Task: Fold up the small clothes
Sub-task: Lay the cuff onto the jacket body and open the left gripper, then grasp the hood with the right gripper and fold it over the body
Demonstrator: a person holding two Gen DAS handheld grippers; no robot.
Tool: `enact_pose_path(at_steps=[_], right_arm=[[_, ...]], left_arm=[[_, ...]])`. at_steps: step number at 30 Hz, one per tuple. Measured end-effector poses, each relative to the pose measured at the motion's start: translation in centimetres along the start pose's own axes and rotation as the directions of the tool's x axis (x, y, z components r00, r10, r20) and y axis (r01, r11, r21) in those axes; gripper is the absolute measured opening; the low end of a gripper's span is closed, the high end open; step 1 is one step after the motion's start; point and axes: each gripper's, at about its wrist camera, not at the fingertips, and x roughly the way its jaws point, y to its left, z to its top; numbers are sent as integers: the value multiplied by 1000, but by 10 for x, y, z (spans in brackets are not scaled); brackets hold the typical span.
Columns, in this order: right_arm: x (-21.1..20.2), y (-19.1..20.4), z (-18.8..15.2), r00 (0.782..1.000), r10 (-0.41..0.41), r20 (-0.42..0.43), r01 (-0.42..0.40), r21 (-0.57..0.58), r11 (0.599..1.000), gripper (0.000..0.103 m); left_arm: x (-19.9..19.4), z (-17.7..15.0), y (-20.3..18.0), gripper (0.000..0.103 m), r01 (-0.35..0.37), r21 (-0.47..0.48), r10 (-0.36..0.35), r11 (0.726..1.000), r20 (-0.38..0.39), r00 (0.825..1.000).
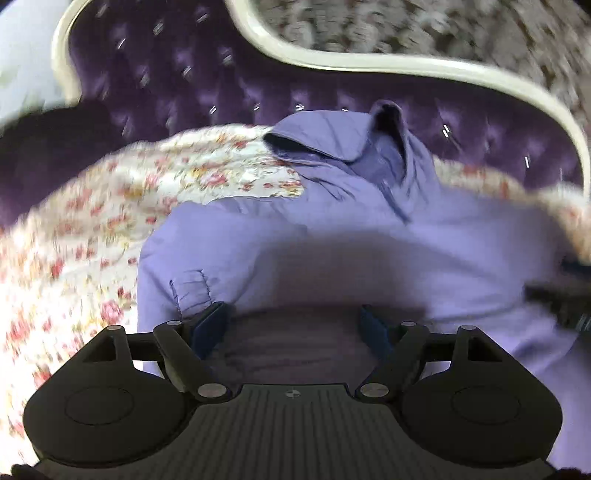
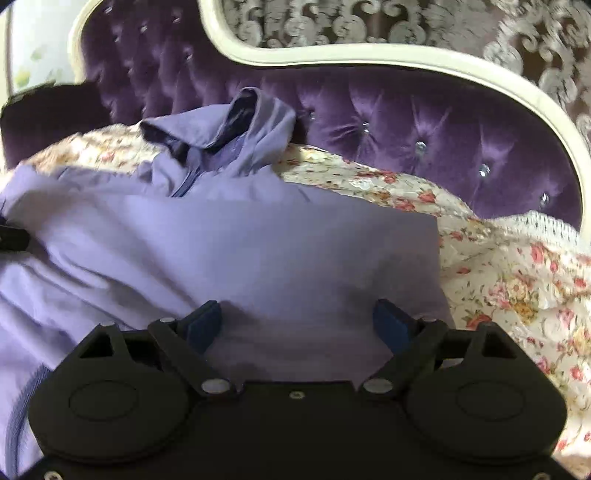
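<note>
Centrally, one lilac cotton hooded jacket [image 2: 236, 243], zip-fronted, lies spread on a cream quilted bedspread printed with red and yellow roses [image 2: 517, 291]. Its hood [image 1: 354, 144] is bunched toward the headboard; the body appears turned over on itself, giving a straight edge on the right in the right wrist view, which I judge to be a fold already laid. A gathered cuff [image 1: 192, 291] rests near the left jaw in the left wrist view.

Left hand-held gripper [image 1: 295, 325]: jaws spread wide, blue pads clear of the cloth, nothing pinched between them; poised low over the near edge of the jacket.

Right hand-held gripper [image 2: 301, 323]: jaws likewise wide, nothing gripped, poised over the near part of the folded body.

Both stand apart along the near edge, probably so the cloth can be taken at two points and kept flat for the next fold.

Beyond: deep purple button-tufted velvet headboard [image 2: 424, 122] with a curved cream frame [image 2: 369, 55]; grey-and-brown damask wall covering [image 2: 406, 22] behind. The left view is blurred.
</note>
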Motion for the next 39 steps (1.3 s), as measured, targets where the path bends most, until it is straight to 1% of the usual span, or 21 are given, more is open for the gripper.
enact_pose_path(at_steps=[1, 3, 5, 6, 9, 12, 14, 16, 20, 22, 25, 27, 30, 34, 36, 37, 38, 39], right_arm=[[-1, 1, 2, 1000, 10, -9, -10, -12, 1000, 94], [-2, -2, 8, 999, 35, -31, -35, -10, 999, 93], [-8, -10, 18, 998, 64, -20, -63, 39, 997, 87], [-12, -16, 26, 996, 84, -2, -84, 75, 994, 81], [-17, -26, 57, 989, 139, 58, -145, 137, 980, 78], [-11, -30, 90, 975, 203, 94, -217, 181, 959, 65], [2, -29, 111, 961, 253, 114, -273, 225, 935, 64], [20, -24, 130, 949, 289, 124, -312, 248, 917, 64], [61, -1, 161, 939, 320, 127, -341, 218, 914, 64], [81, 9, 171, 933, 338, 125, -359, 231, 904, 64], [110, 24, 183, 933, 341, 118, -361, 250, 899, 64], [128, 33, 189, 940, 326, 100, -340, 264, 902, 64], [155, 37, 197, 953, 292, 76, -300, 325, 897, 64], [184, 31, 201, 975, 217, 50, -217, 432, 875, 64], [194, 25, 201, 981, 190, 38, -185, 488, 853, 64], [198, 21, 201, 982, 188, 34, -179, 510, 842, 55], [201, 18, 202, 982, 187, 32, -175, 528, 831, 42], [203, 14, 201, 982, 187, 28, -171, 549, 818, 9]], left_arm=[[-1, -4, -4, 78, -21, 30, 20, 999, 19, 1000], [-3, -6, -7, 79, -35, 23, 34, 999, 33, 999], [-2, -7, -4, 82, -17, -4, 17, 1000, 36, 999], [-2, -7, -2, 83, -4, -21, 5, 1000, 36, 999], [0, -8, 1, 87, 24, -52, -22, 998, 43, 999], [2, -9, -2, 92, 28, -55, -25, 998, 54, 998], [3, -10, -2, 95, 33, -62, -29, 998, 62, 998], [4, -11, -3, 95, 32, -67, -28, 997, 69, 997], [4, -12, -2, 96, 35, -74, -29, 997, 80, 996], [3, -13, -2, 96, 35, -76, -29, 996, 85, 996], [3, -13, -3, 96, 37, -81, -29, 996, 92, 995], [3, -14, -3, 96, 41, -84, -33, 996, 95, 995], [2, -14, -2, 96, 50, -91, -41, 995, 100, 994], [2, -15, -1, 96, 56, -97, -46, 994, 102, 994], [2, -15, -1, 96, 58, -99, -48, 993, 103, 994], [3, -15, -1, 96, 57, -98, -47, 993, 103, 994], [3, -15, -1, 96, 57, -97, -47, 994, 103, 994], [3, -15, -1, 96, 56, -97, -46, 994, 102, 994]])
